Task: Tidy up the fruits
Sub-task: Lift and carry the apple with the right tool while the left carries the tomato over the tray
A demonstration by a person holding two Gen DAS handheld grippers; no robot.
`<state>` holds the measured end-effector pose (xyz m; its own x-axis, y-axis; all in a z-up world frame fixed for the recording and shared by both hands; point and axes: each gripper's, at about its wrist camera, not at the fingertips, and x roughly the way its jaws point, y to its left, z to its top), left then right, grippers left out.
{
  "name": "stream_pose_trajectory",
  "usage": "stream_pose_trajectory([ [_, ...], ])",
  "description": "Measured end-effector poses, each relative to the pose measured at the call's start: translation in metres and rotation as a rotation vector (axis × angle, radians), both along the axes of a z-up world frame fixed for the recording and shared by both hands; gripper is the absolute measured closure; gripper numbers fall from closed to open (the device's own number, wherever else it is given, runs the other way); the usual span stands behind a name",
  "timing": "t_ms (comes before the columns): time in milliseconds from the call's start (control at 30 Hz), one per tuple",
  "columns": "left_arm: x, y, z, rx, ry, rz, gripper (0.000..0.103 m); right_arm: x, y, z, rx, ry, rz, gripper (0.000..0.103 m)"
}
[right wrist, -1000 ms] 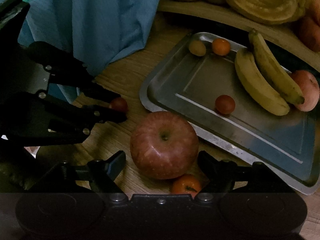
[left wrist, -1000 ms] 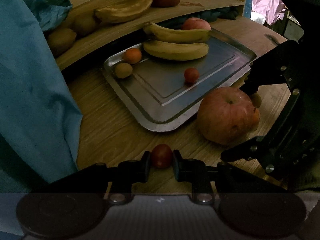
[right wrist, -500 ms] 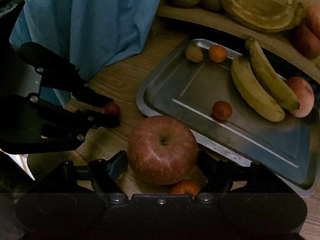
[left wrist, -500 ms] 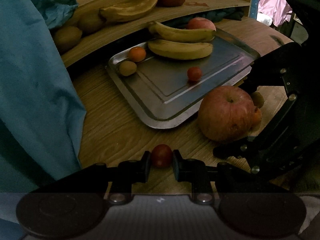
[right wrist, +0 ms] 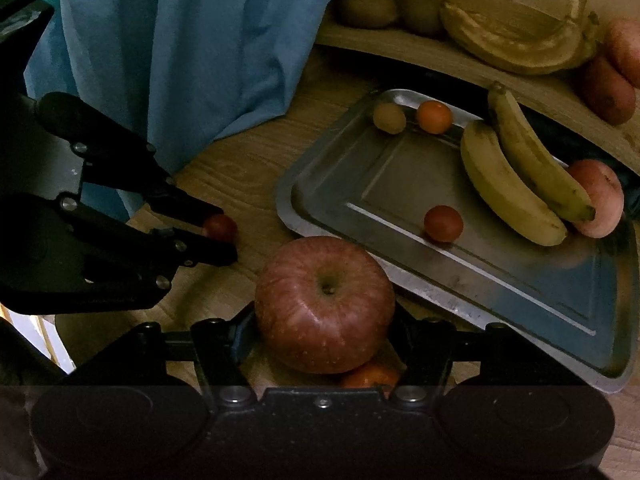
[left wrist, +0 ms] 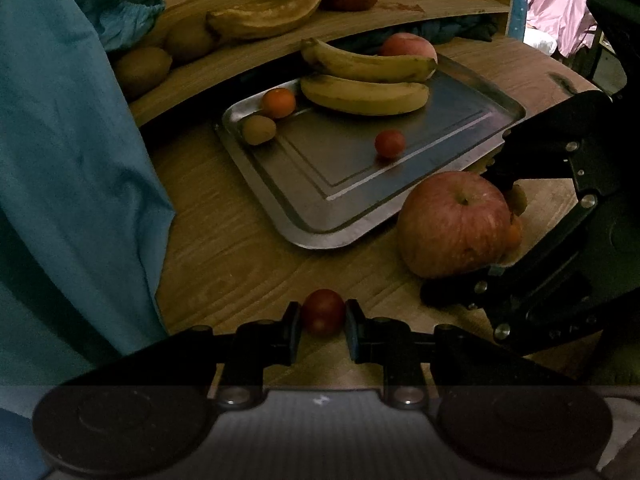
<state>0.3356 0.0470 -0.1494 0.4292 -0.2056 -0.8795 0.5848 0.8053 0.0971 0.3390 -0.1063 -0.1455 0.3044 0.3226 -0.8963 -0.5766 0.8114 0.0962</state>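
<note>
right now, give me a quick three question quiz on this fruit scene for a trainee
1. True or false: the left tongs are shut on a small red fruit.
2. How many bananas lie on the metal tray? A) one B) two C) four
3. Fill in: the right tongs are around the big ____, which sits on the wooden table beside the tray.

Key: 1 true; 2 B; 3 apple. Whether the right tongs already grip the apple is unclear.

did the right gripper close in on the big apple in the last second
Yes. In the right wrist view the right gripper was open short of the apple; now its fingers press the apple's sides, nearer the tray.
</note>
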Motion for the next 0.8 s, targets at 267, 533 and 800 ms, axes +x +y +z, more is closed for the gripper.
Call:
stream_pose_trajectory([
  [267, -0.002, 0.0, 0.0, -0.005, 0.003, 0.032, 0.078, 0.001, -0.001, -0.001, 0.016, -0.002, -0.002, 0.037],
  [533, -0.001, -0.002, 0.0, -0.008, 0.002, 0.044, 0.078, -0.001, -0.006, -0.002, 0.045, 0.0, -0.011, 0.037],
  [800, 0.0, -0.001, 0.001, -0.029, 0.0, 0.062, 0.078, -0.002, -0.011, 0.0, 0.089, -0.002, -0.025, 0.037],
])
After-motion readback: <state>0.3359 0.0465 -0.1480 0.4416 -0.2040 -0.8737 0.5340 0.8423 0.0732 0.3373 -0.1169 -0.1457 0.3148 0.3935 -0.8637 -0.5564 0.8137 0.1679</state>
